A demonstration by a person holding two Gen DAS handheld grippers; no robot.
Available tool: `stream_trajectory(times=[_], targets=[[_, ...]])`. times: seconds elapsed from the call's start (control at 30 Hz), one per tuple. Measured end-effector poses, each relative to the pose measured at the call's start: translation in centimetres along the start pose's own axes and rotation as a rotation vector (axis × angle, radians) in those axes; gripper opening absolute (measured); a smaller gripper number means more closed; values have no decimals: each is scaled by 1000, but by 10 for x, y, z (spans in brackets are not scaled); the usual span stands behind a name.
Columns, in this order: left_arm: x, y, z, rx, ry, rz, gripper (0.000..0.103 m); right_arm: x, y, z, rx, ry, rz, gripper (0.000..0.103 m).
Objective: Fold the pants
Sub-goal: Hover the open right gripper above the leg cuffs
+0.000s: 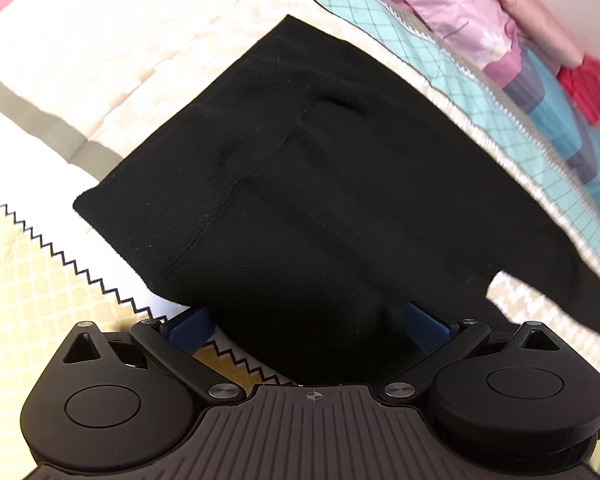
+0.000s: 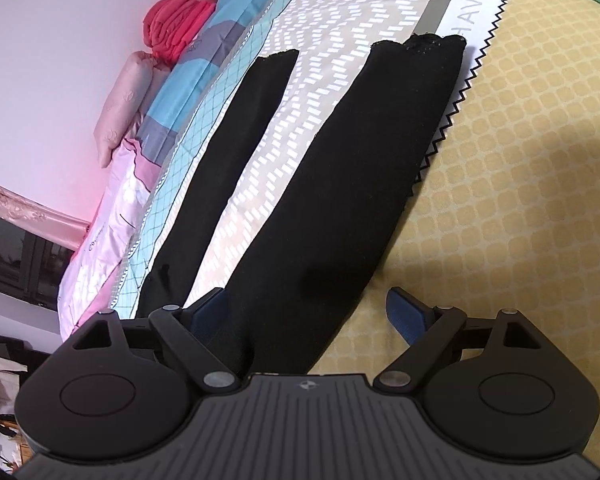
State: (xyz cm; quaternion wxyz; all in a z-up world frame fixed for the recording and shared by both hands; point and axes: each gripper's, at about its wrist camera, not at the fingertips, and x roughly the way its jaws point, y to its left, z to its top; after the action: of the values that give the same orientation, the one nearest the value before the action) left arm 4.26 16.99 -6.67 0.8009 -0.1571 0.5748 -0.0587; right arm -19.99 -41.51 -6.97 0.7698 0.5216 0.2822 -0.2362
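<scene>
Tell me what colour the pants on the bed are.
The pants are plain black, clearest in the right wrist view, where both legs lie stretched out.

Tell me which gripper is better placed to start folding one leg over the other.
Probably right: the right gripper is open over the nearer leg of the black pants, legs apart. The left gripper is at the waist end.

The pants (image 2: 340, 184) lie flat on the bedspread (image 2: 500, 160), legs apart — folded bedding (image 2: 204, 60) stacked behind them, against the wall (image 2: 60, 40).
</scene>
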Motion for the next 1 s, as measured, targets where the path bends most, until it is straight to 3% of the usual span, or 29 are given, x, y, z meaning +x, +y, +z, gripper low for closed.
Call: stream_trajectory(times=[0.2,0.4,0.53,0.9,0.93,0.97,1.0], targets=[[6,-16,-1,67,-3,91,103,-1,-6,1,15,4,25,88],[14,-27,0,106,-3,150,103,-4,-8,1,5,9,19,79],[15,-29,0,122,-2,168,103,-5,-10,0,10,25,29,72],[8,-18,5,99,-24,169,103,-2,-11,3,18,46,40,68],[5,-16,5,95,-34,177,103,-1,-10,3,17,47,36,61],[2,-14,6,88,-43,189,103,0,-10,3,16,54,33,44],[-1,-10,7,75,-48,197,103,4,-9,3,22,86,37,34]])
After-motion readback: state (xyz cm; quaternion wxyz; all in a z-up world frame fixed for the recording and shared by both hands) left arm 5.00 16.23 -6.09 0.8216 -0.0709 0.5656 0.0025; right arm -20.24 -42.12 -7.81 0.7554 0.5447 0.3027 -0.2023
